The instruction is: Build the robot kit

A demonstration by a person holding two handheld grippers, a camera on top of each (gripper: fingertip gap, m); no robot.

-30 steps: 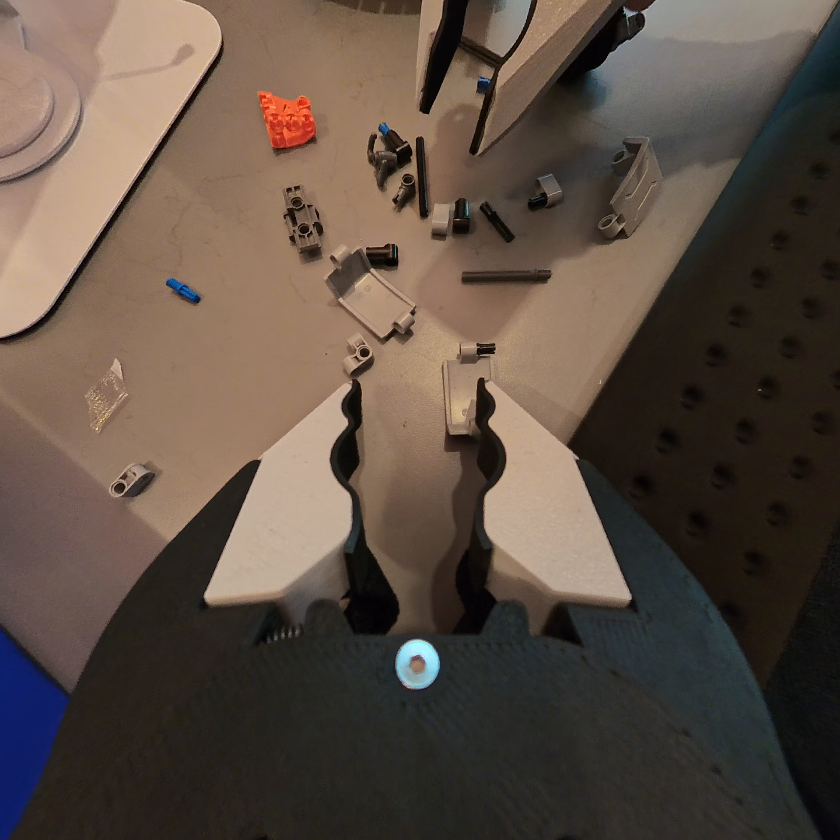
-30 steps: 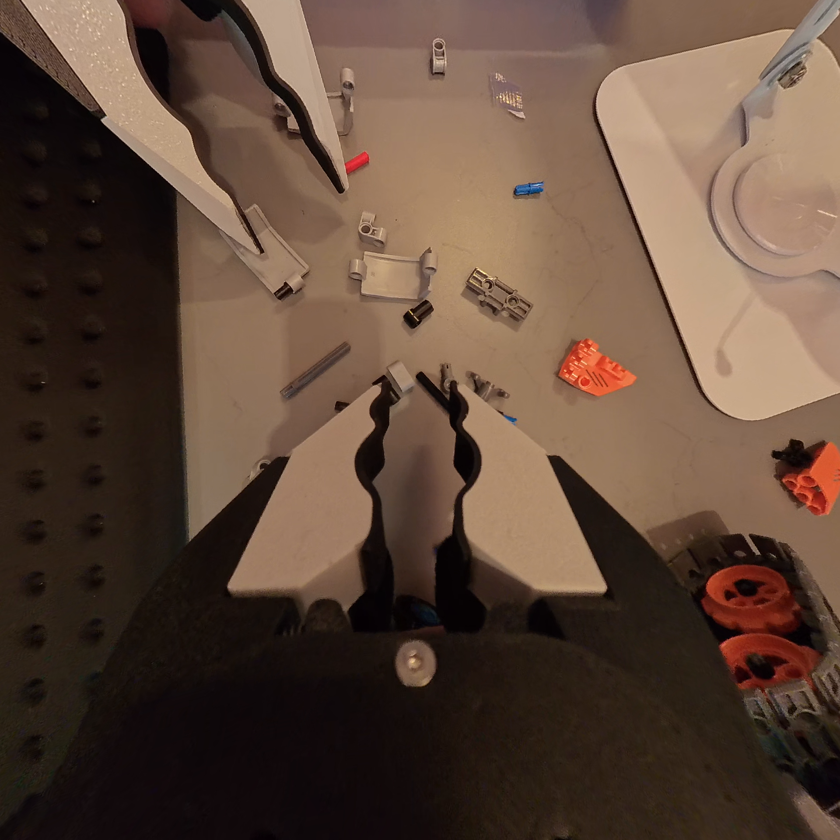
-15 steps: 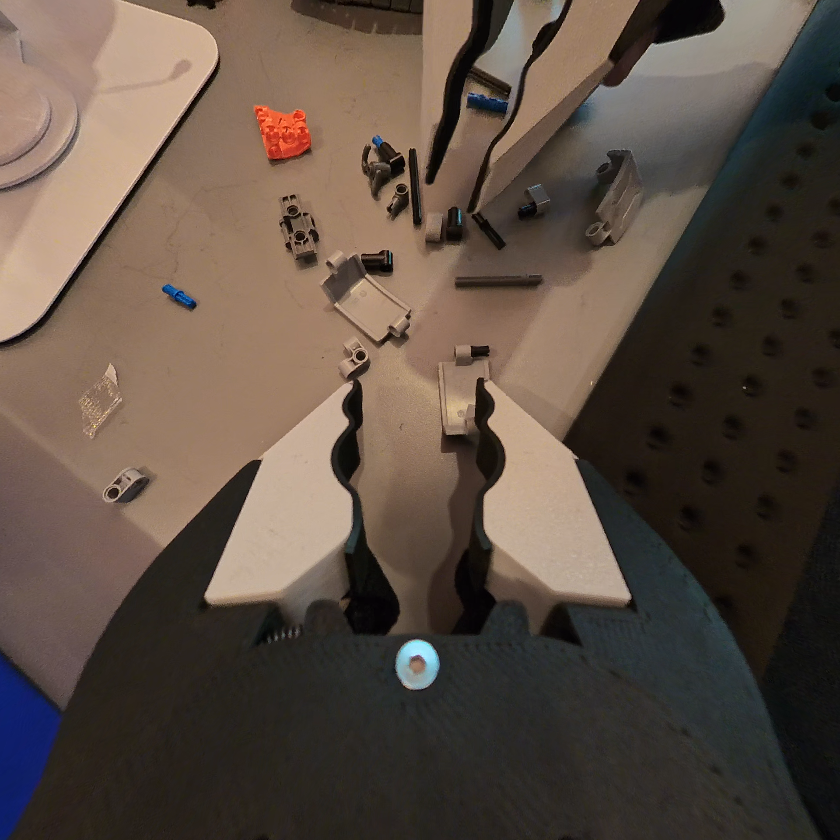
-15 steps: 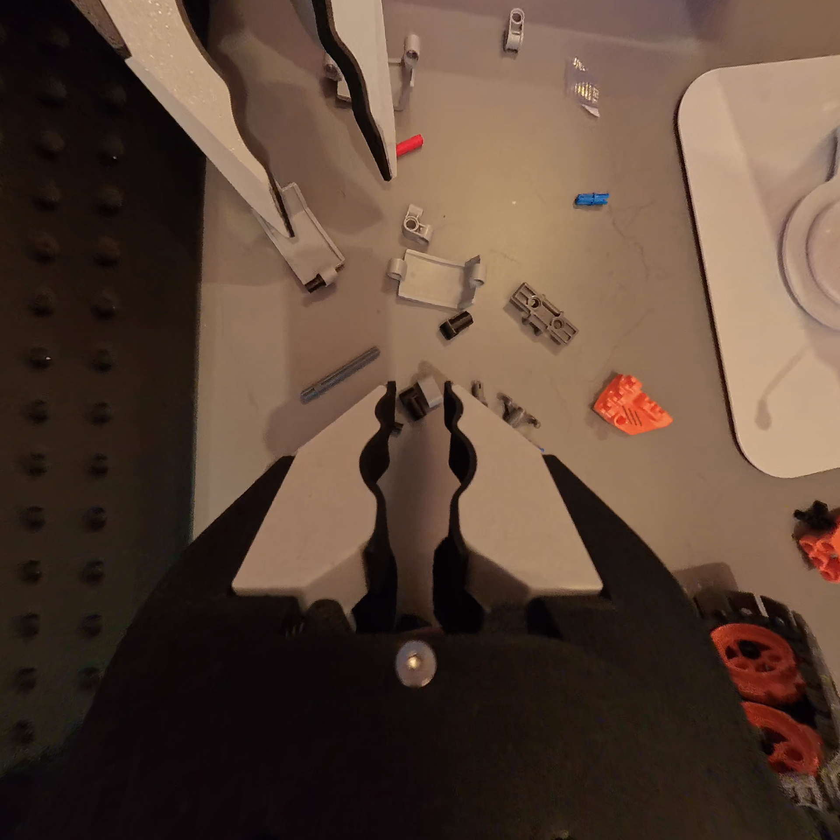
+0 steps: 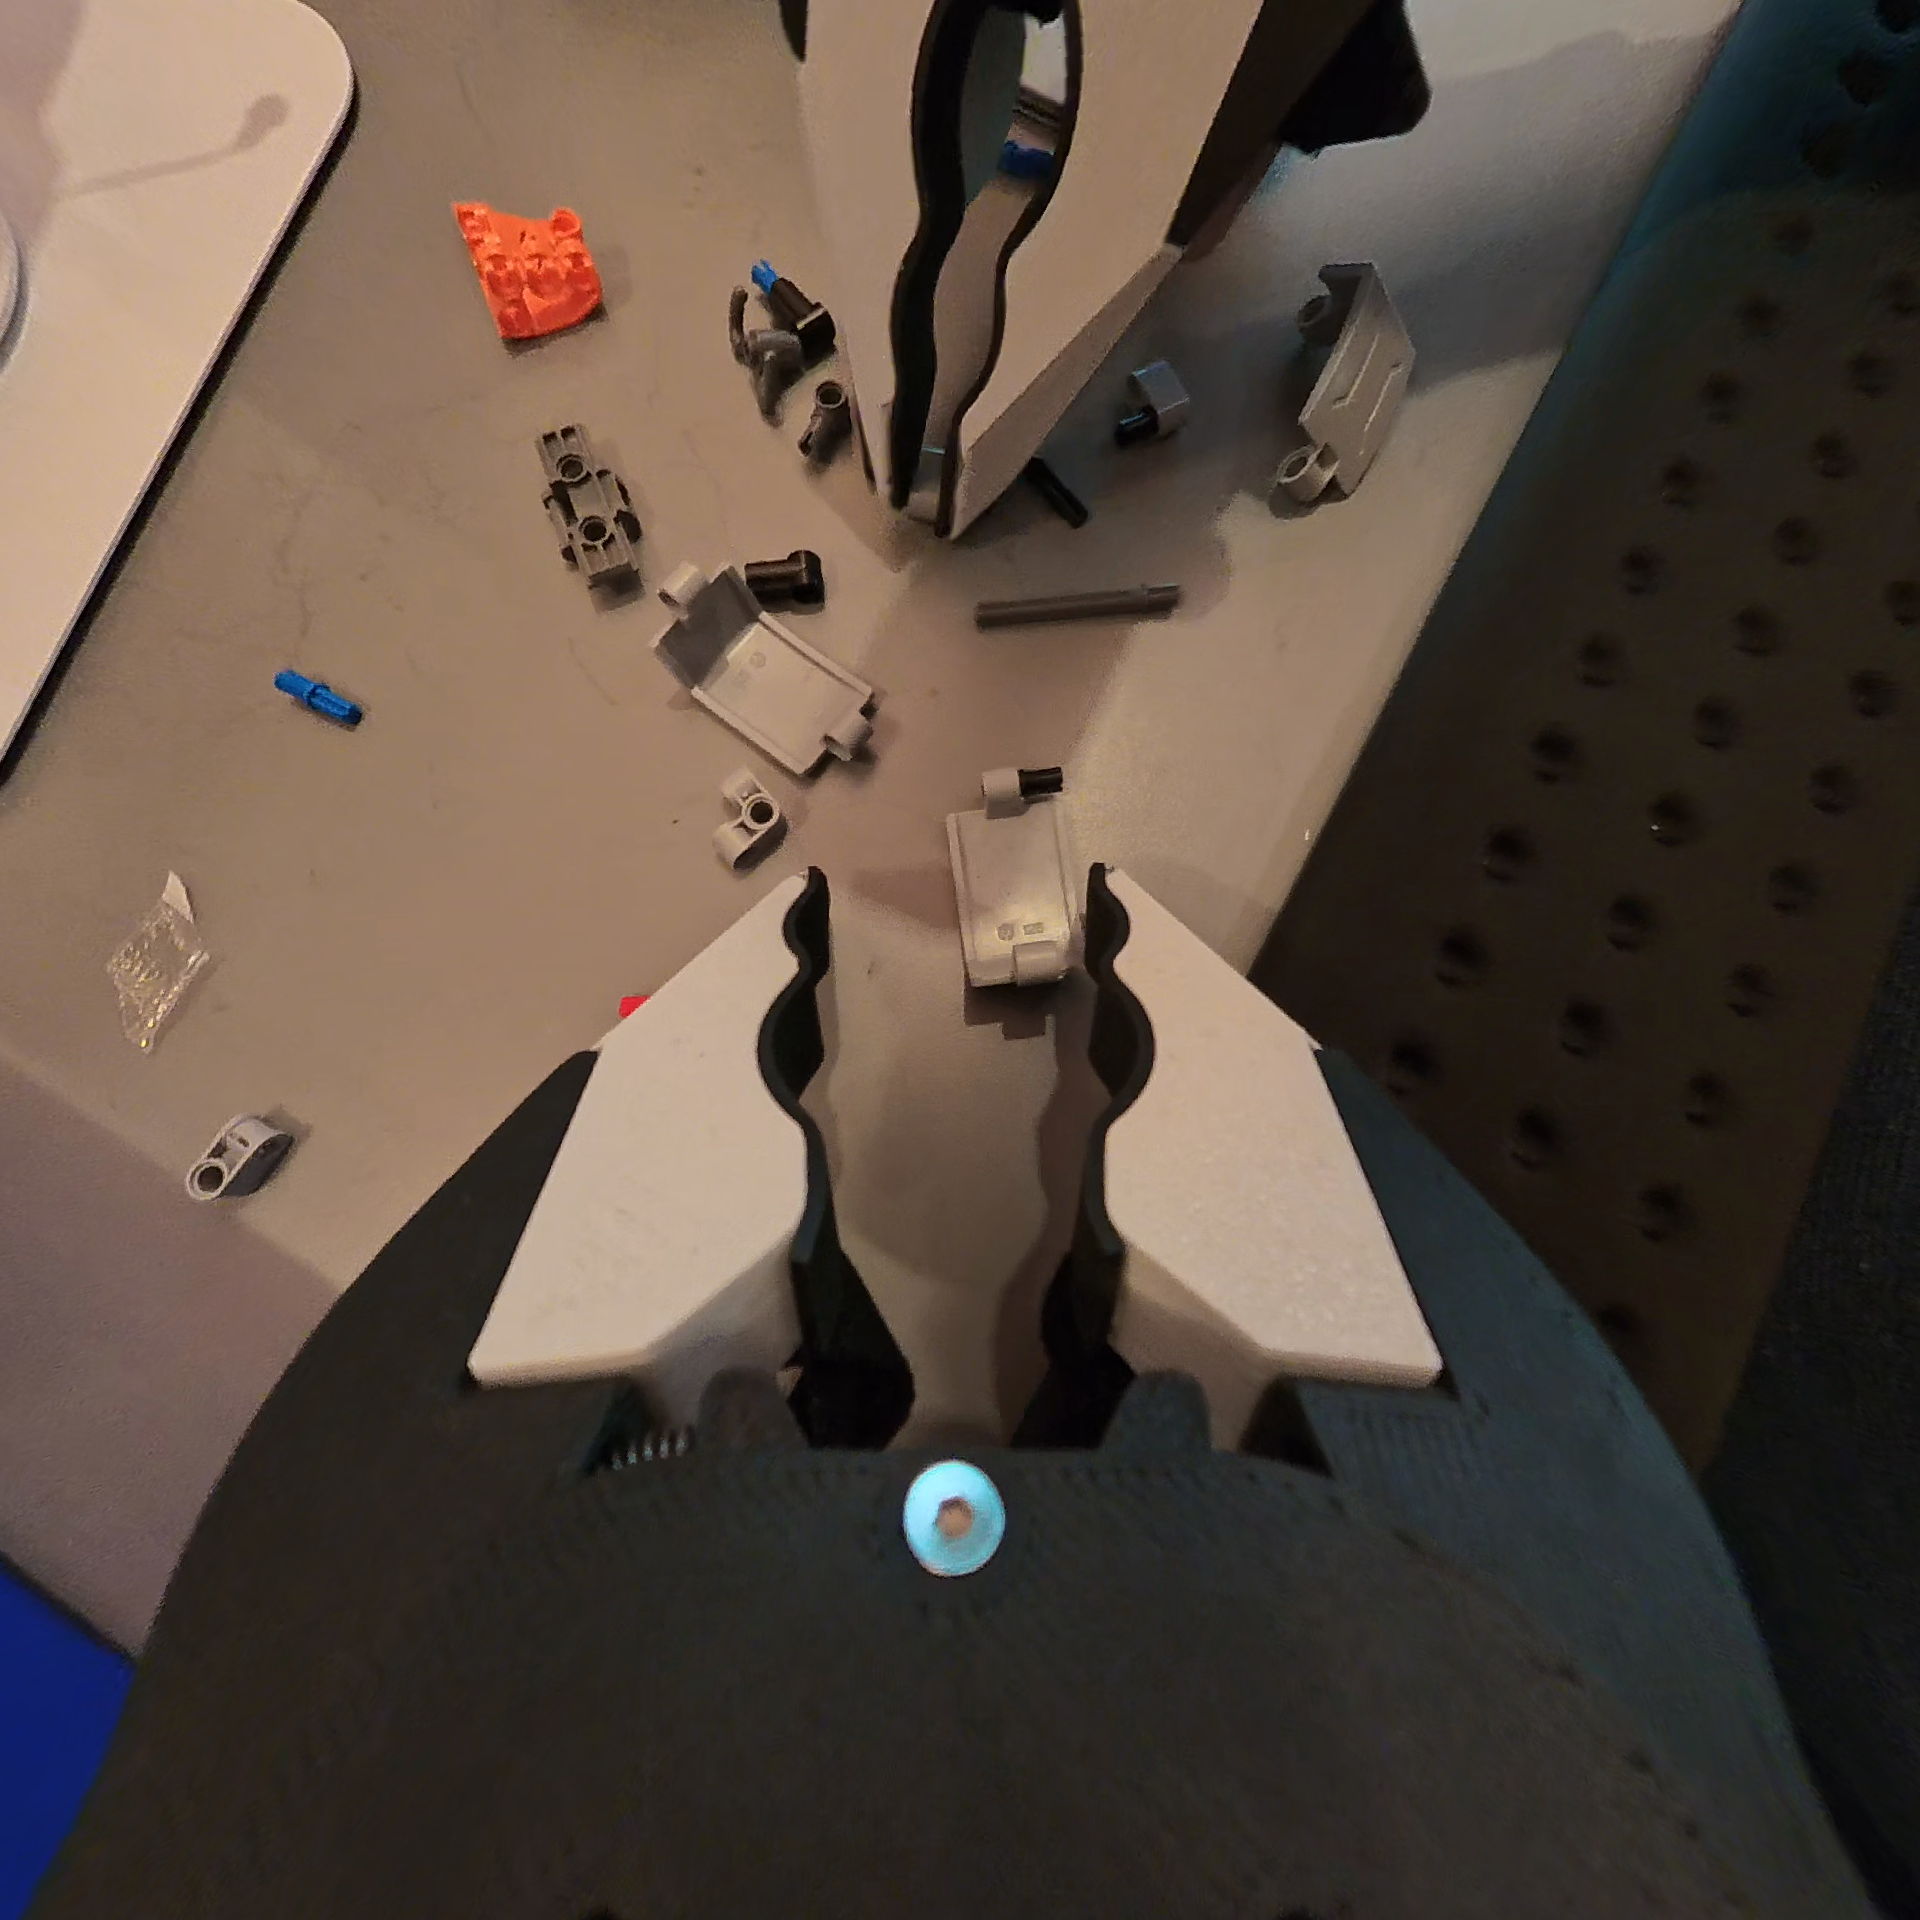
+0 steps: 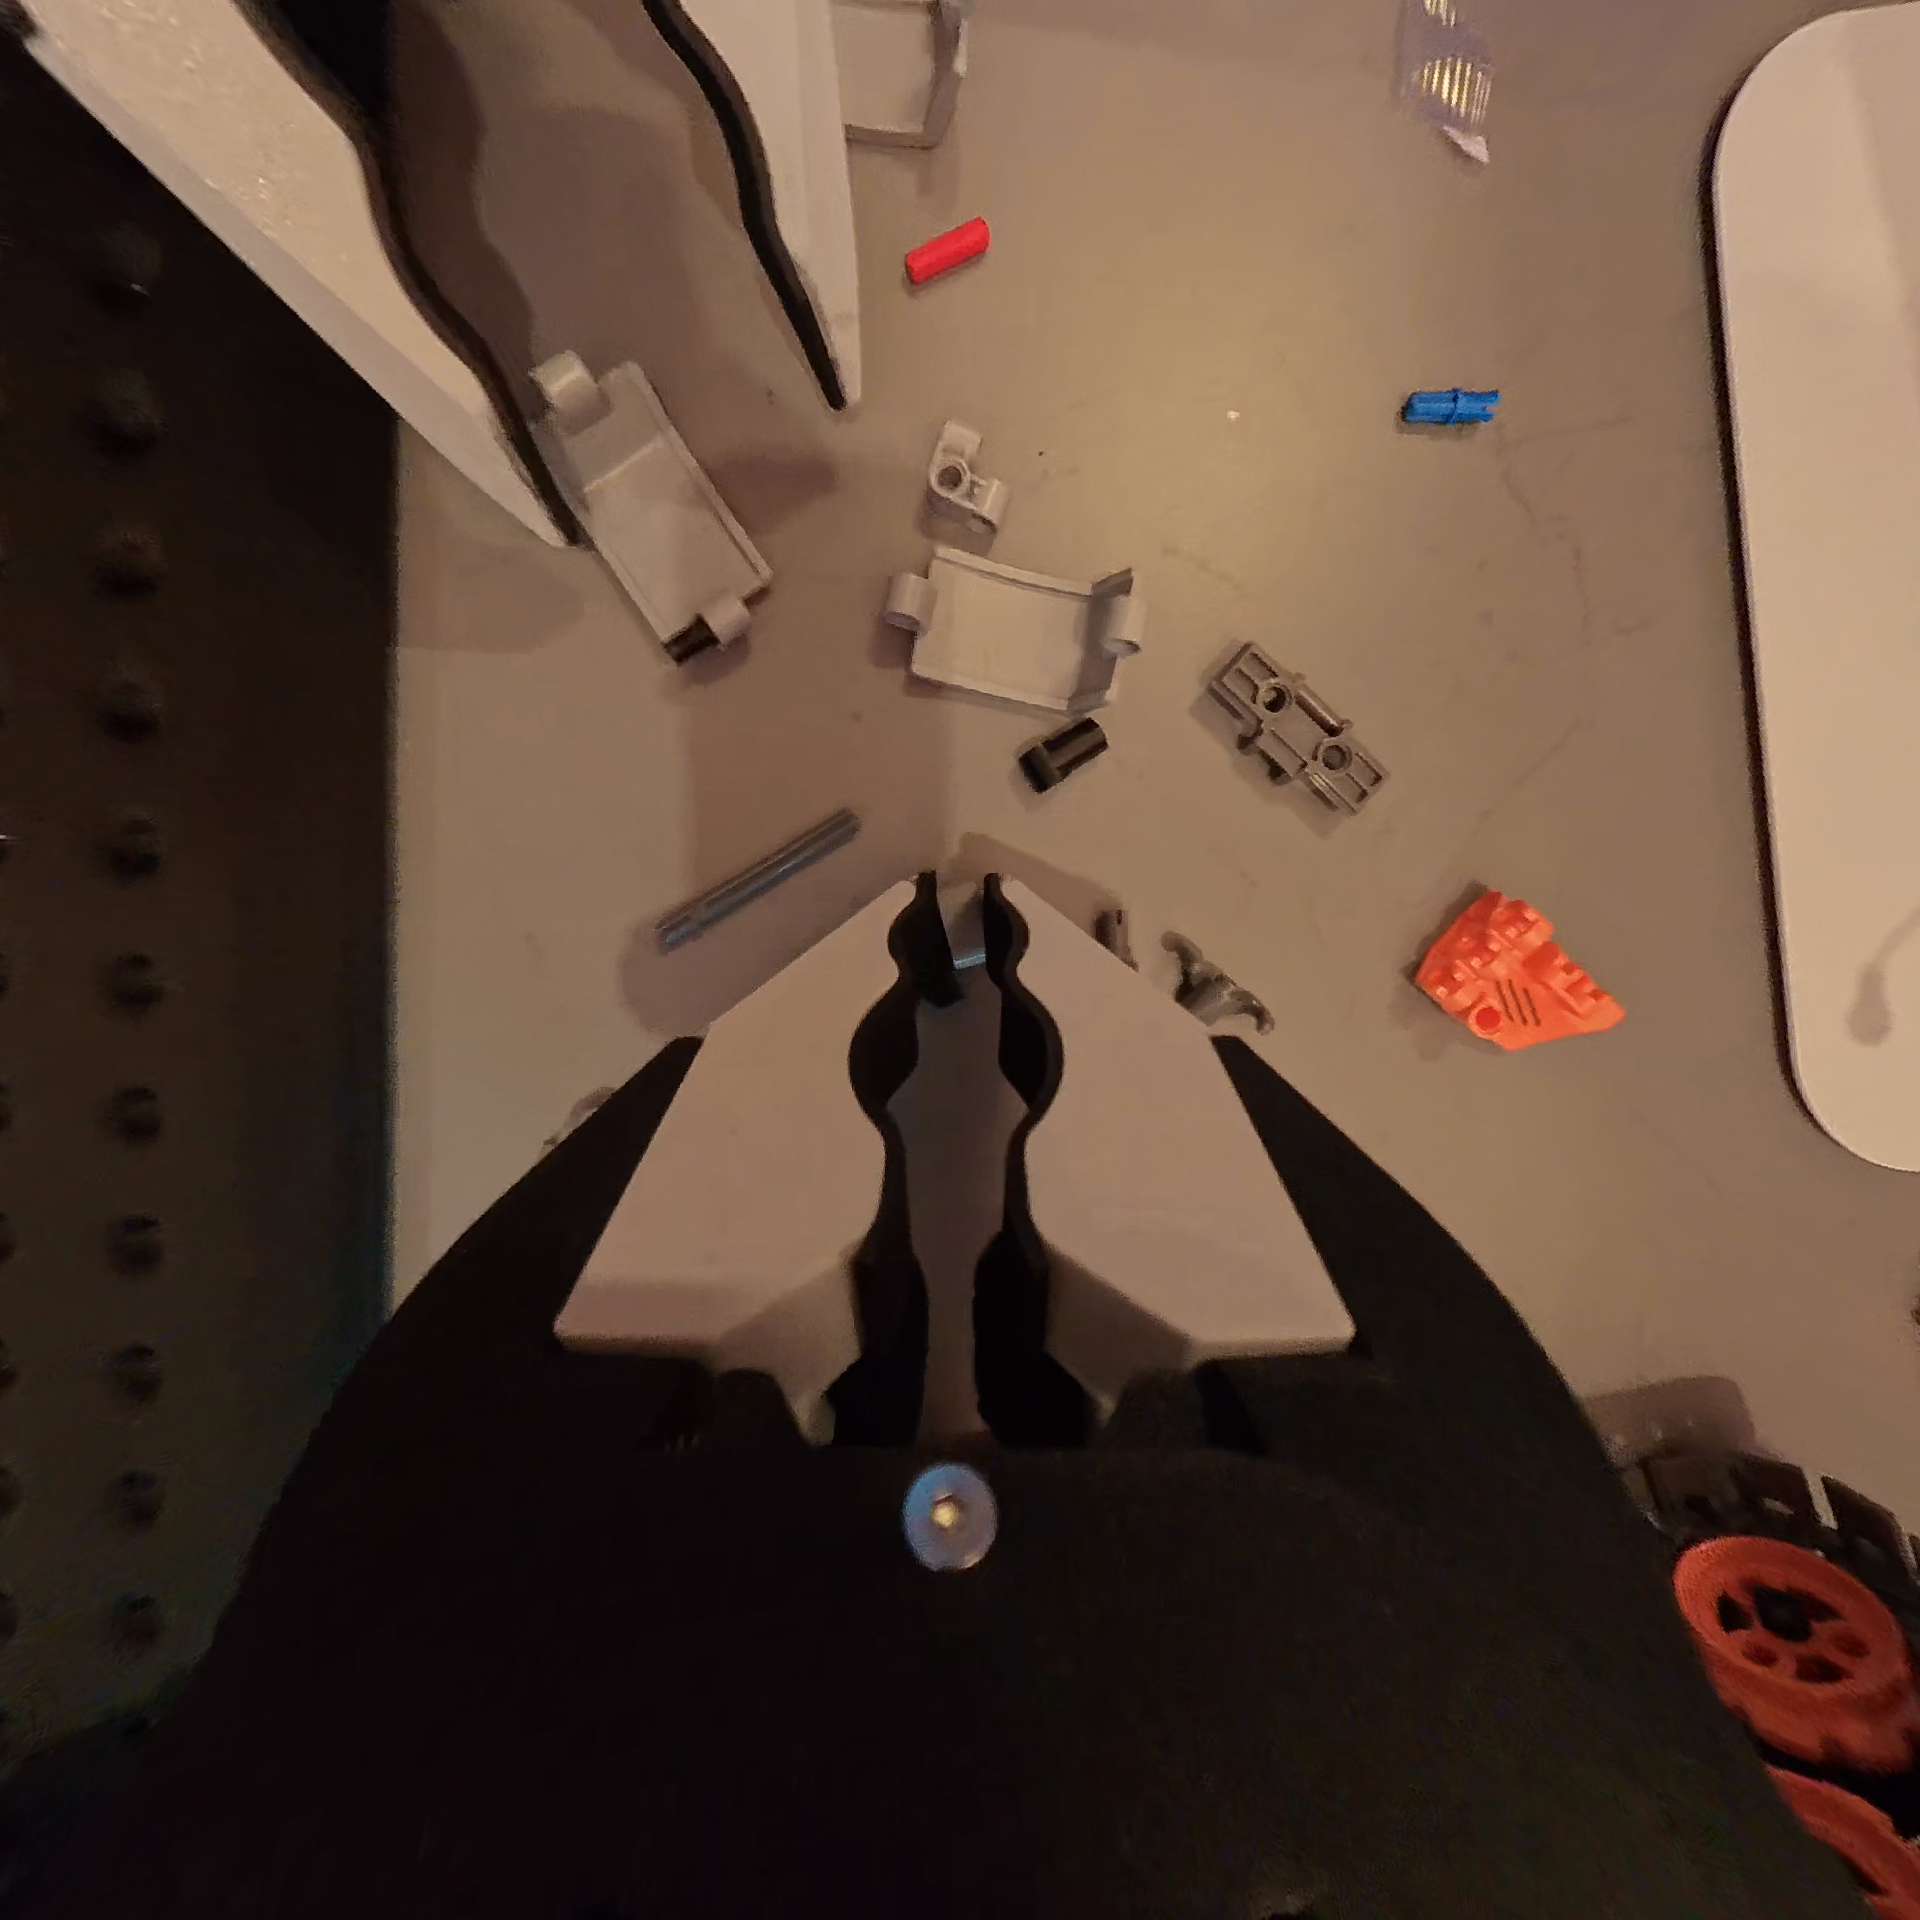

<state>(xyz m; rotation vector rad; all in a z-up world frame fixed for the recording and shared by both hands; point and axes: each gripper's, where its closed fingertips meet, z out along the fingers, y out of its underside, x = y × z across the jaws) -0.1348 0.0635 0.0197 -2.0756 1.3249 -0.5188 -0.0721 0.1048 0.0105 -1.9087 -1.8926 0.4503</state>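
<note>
Our left gripper (image 5: 951,883) hangs over the grey table (image 5: 416,831) with its fingers spread wide and nothing between them. A light grey panel (image 5: 1013,894) lies flat just inside the right fingertip; from the other side it sits hard against that finger, though we cannot tell if they touch.

Our right gripper (image 6: 956,883) is down among the loose parts with its fingers nearly together, pinching a small grey piece (image 6: 968,935) right at the tips. A black part sits against that piece, too dark to make out.

Around us: a grey rod (image 6: 758,894) just left of the right tips, a black peg (image 6: 1062,753) ahead, then a curved grey panel (image 6: 1013,634) and a small grey connector (image 6: 964,483) beyond it. Off to the right lie a dark grey plate (image 6: 1299,740), an orange block (image 6: 1512,977) and a blue pin (image 6: 1449,405). A red peg (image 6: 945,249) rests near the far gripper, and a white board (image 6: 1829,520) fills the right edge.
</note>
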